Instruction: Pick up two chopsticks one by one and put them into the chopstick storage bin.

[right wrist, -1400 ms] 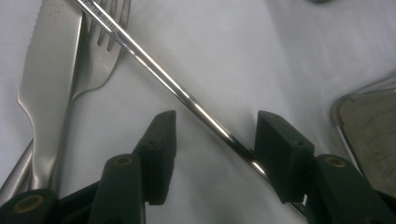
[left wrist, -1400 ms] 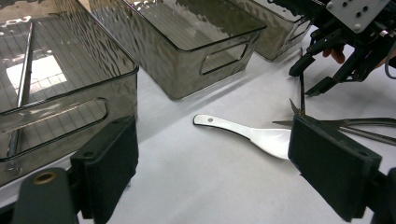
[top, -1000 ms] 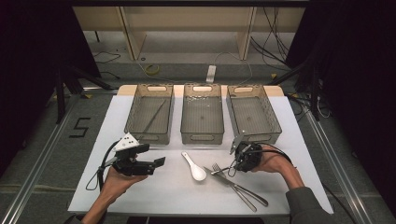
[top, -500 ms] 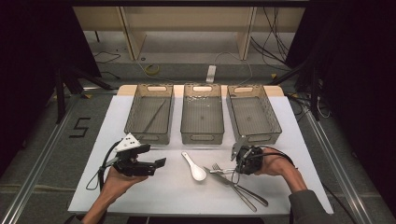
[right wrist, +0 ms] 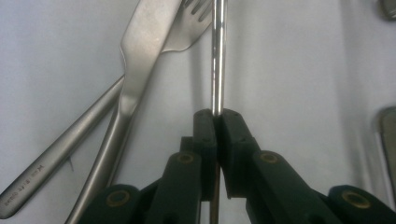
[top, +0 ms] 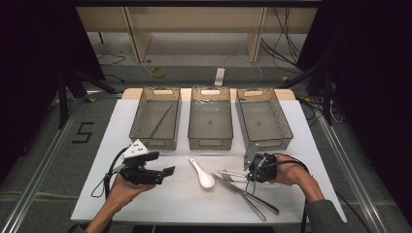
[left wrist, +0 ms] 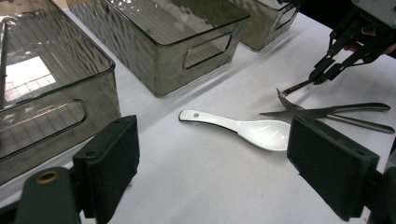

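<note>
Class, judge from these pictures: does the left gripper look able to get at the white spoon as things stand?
Probably yes: the left gripper is open, the white spoon lies on bare table ahead of its jaws, with nothing between.

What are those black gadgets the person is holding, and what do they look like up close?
They are handheld grippers. The left gripper is black, with a grey three-cornered plate on top and a black cable looping from it. Its two jaws carry thick, flat black pads. The right gripper is black too, with brass-coloured pivot pins. A dark sleeve covers the right forearm.
</note>
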Demonstrator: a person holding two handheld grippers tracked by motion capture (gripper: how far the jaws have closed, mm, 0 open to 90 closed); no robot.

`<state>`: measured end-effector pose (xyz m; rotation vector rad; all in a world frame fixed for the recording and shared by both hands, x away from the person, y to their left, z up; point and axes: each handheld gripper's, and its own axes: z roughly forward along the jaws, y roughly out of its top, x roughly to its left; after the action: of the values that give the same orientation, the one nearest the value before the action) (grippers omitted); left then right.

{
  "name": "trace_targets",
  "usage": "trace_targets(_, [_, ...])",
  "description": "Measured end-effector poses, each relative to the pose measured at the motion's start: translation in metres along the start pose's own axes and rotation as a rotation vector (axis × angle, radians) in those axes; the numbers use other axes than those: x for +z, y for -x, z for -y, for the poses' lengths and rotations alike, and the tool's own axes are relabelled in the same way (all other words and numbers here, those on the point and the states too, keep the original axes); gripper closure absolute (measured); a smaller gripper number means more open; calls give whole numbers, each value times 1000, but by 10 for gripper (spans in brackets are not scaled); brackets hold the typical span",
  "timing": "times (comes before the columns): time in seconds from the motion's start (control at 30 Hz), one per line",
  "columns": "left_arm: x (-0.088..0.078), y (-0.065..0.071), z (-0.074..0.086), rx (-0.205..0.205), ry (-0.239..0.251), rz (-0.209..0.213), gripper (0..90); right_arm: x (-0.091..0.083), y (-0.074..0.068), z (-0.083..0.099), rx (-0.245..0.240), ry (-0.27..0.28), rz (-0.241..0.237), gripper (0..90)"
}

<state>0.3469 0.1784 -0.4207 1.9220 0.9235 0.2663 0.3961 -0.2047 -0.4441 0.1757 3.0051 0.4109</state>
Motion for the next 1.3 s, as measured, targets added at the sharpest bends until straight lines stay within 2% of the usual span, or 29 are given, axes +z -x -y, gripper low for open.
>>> trace_targets(0.13, [7,2,-2,12,-31,25,168,-8,-6,-3,-5,24,39,862])
trace_targets(0.27, [15,10,-4,66,-78,36,167,-12,-12,-9,-21,41,89,862])
trace_targets(0.4, [22,17,-9,97,-92,52,167,-14,-19,-17,-43,51,113,862])
trace_targets(0.53, [29,24,-15,113,-118,90,178,-15,-26,-29,-78,56,112,862])
trace_targets(0.73, [42,34,-25,188,-153,113,208,-13,-32,-47,-124,40,120,862])
trace_targets(0.8, [45,37,-28,196,-176,124,237,-12,-34,-52,-127,43,124,862])
trace_targets(0.87, [49,41,-31,222,-212,132,247,-11,-34,-56,-142,43,124,862])
trace_targets(1.0, [58,49,-32,273,-254,161,282,-9,-36,-64,-167,33,129,862])
trace_targets(1.13, [67,54,-31,321,-296,157,319,-8,-38,-70,-177,38,133,862])
trace_targets(1.3, [76,61,-33,367,-338,180,401,-6,-41,-77,-199,33,141,862])
